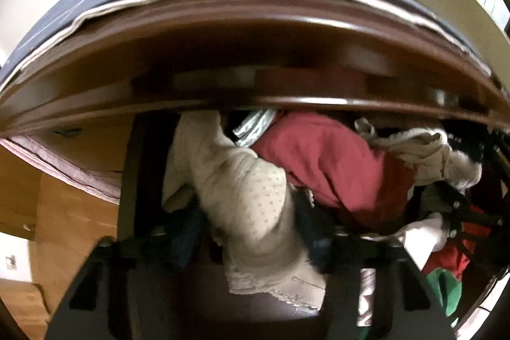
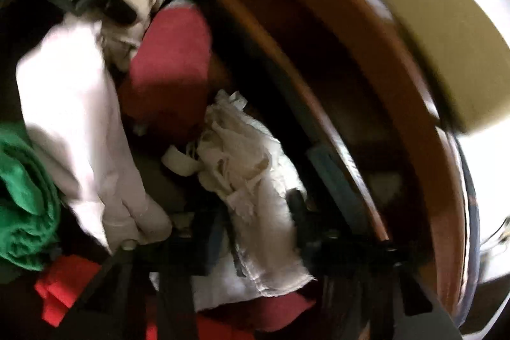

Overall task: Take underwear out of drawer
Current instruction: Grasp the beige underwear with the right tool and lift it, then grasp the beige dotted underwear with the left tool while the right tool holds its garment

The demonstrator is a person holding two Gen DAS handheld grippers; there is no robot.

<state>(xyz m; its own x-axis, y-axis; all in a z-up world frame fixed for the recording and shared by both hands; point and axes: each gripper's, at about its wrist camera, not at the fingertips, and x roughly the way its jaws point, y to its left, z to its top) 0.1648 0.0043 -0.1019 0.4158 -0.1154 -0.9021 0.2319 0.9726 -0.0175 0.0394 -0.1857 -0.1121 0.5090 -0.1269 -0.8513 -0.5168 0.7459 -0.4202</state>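
In the left wrist view a cream dotted underwear piece with lace trim point(image 1: 242, 180) hangs up out of the open drawer point(image 1: 127, 180). My left gripper point(image 1: 251, 228) is shut on it, one finger on each side of the cloth. In the right wrist view a crumpled white lacy underwear piece point(image 2: 242, 148) lies among the clothes, and my right gripper point(image 2: 258, 212) pinches its lower part between both fingers. The right gripper point(image 1: 462, 212) also shows as a black frame at the right of the left wrist view. The left gripper point(image 2: 105, 2) appears at the top left of the right wrist view.
The drawer holds a dark red garment point(image 1: 325, 155) point(image 2: 172, 53), a white cloth point(image 2: 70, 104), green cloth point(image 2: 25, 187) and bright red cloth point(image 2: 63, 289). A brown furniture edge point(image 1: 255, 104) overhangs the drawer's back. Wooden floor point(image 1: 63, 212) lies to the left.
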